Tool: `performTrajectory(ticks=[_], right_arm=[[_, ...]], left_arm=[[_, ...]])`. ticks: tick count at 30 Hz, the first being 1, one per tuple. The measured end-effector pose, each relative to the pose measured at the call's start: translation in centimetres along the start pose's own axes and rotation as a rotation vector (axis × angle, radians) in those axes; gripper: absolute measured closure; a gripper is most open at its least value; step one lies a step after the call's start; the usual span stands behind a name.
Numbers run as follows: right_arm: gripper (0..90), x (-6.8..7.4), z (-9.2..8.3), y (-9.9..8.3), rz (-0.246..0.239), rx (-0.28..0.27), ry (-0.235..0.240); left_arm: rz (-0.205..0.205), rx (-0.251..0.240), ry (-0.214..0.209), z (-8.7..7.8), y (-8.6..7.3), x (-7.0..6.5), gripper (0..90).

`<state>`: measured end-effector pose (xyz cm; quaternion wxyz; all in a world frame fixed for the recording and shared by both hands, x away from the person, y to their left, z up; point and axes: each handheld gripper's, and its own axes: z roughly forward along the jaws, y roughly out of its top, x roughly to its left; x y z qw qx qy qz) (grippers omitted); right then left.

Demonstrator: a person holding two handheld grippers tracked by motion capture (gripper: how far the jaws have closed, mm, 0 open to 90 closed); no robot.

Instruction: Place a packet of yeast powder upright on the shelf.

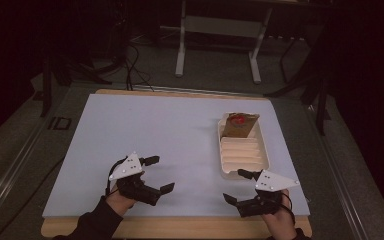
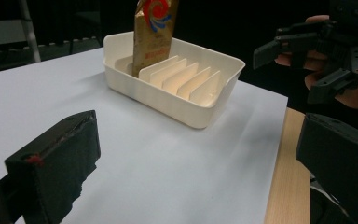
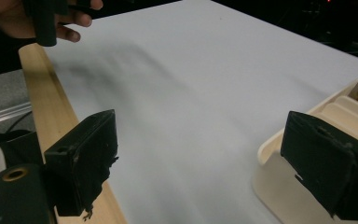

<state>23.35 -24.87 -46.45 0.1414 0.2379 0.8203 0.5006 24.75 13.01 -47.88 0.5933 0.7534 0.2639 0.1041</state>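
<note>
High view: left gripper (image 1: 155, 174), right gripper (image 1: 238, 186) jaws wide, empty. Risk: right jaw clips rack (image 1: 265, 150), topples upright packet (image 1: 240, 125).

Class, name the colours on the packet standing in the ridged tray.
The packet is golden-brown with a red and blue swirl; the left gripper view shows it best.

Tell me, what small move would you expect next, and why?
Probably the right gripper moves forward toward the packet standing in the far slot of the white tray. Both grippers are open and empty, and the right one sits nearest the tray.
</note>
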Motion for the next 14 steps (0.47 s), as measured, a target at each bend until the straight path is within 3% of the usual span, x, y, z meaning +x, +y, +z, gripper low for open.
performTrajectory(ticks=[10, 14], right_arm=[[11.6, 0.05, -0.39, -0.93, 0.036, 0.007, 0.019], [13.4, 0.01, -0.44, -0.89, 0.009, 0.001, 0.010]], left_arm=[[-0.002, 0.010, 0.007, 0.05, -0.33, 0.18, 0.3], [0.001, 0.020, 0.006, 0.17, -0.57, 0.15, 0.3]])
